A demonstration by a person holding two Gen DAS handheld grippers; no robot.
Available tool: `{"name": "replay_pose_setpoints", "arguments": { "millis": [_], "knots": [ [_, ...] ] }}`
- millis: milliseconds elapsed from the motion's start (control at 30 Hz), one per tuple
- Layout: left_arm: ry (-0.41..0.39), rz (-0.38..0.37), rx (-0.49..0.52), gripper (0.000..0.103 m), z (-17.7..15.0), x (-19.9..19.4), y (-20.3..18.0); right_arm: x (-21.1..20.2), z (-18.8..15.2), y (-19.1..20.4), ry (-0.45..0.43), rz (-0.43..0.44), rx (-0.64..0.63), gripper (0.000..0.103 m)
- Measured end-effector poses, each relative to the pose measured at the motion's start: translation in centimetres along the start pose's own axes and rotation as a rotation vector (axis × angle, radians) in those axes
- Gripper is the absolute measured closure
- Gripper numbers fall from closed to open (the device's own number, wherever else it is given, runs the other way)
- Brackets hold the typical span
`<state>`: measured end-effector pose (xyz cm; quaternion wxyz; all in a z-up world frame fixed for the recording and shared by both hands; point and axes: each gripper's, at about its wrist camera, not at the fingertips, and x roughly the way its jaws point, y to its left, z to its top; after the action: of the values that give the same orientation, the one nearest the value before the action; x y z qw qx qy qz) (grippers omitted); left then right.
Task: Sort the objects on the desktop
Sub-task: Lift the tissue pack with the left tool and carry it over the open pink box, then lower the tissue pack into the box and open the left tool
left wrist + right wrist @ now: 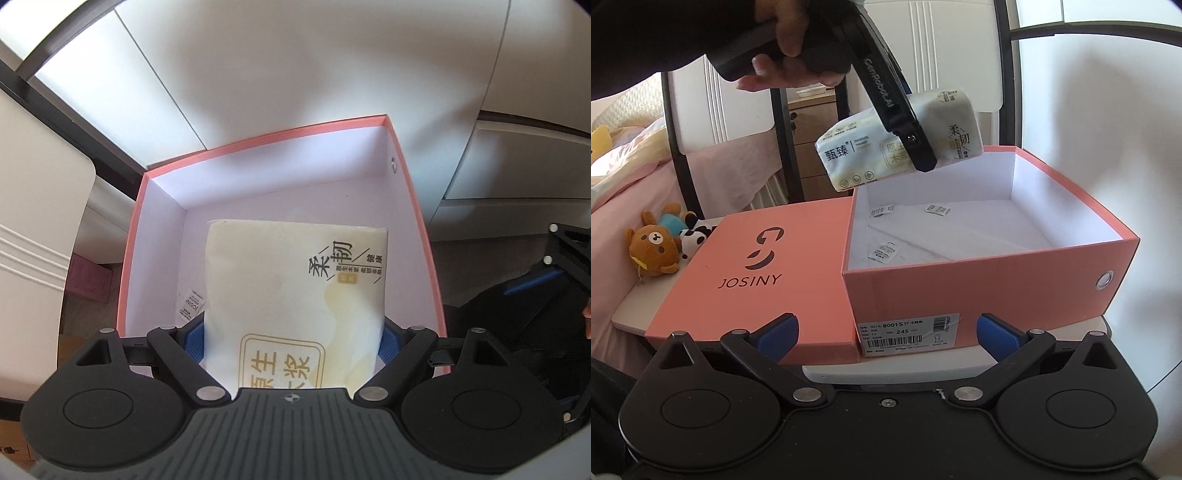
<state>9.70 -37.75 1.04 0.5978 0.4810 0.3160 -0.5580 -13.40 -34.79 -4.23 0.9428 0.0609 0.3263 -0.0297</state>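
Beside the open box (990,291), its lid (753,273) reads "JOSINY".

Left wrist view: steep downward, close over open pink box (413,206). Right wrist view: lower, level-ish, near box (979,280) front from bench edge. Shared: box, tissue pack (295,295) (857,155)

Home bedroom: bed (631,173) with pink sheet and a quilted cream blanket at left, plush bear (652,251) and panda toy (692,238) beside it, small wooden drawer unit (812,125) behind, white panelled wardrobe doors (931,48), plain white wall; pink shoe box (990,280) and its lid (753,273) sit on a small white counter (628,314)
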Motion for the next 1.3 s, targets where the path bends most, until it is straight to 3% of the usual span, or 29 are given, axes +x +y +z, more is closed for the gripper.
{"name": "replay_pose_setpoints", "arguments": {
  "millis": [400, 733, 1300],
  "knots": [
    [0.054, 0.062, -0.022, 0.015, 1.3, 7.9, 3.6, 0.5, -0.1, -0.8, 0.031, -0.004, 0.020, 0.000],
    [0.099, 0.007, -0.022, 0.015, 1.0, 12.8, 4.0, 1.2, -0.1, -0.8, 0.052, -0.002, 0.025, 0.000],
    [0.178, -0.078, -0.012, 0.015, 0.1, 16.0, 4.0, 1.7, -0.1, -1.0, 0.072, 0.006, 0.032, 0.000]
  ]
}}
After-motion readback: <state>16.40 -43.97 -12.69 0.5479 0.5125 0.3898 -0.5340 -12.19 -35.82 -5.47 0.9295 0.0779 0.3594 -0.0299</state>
